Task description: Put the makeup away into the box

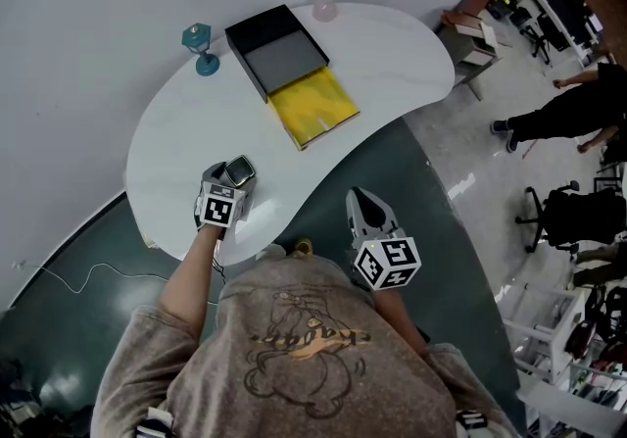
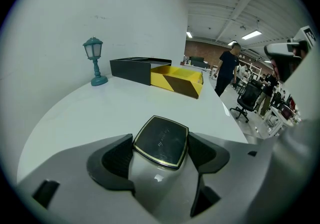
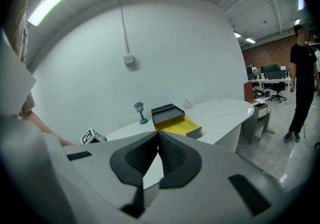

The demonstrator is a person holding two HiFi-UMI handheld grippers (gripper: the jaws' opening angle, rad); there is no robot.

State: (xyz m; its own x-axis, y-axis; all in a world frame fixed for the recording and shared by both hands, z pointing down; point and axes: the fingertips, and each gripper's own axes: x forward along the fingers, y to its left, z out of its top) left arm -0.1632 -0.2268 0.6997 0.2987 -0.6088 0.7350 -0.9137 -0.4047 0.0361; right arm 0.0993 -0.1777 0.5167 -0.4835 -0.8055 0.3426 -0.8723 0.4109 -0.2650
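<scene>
A black square makeup compact [image 2: 161, 141] with a gold rim lies on the white table [image 1: 392, 64] near its front edge, between the jaws of my left gripper [image 2: 160, 143]. The pads touch its two sides, so the gripper is shut on it. In the head view the compact [image 1: 240, 171] shows at the tip of the left gripper [image 1: 233, 177]. The open black box [image 1: 279, 52] with its yellow drawer [image 1: 315, 105] pulled out sits at the table's far side. My right gripper [image 1: 361, 199] hangs off the table's front edge, shut and empty [image 3: 158, 135].
A small teal lamp [image 1: 200, 44] stands left of the box, by the wall. A pale pink object [image 1: 324, 9] sits behind the box. To the right, beyond the table, are a person [image 1: 563, 108] walking, office chairs [image 1: 578, 216] and desks.
</scene>
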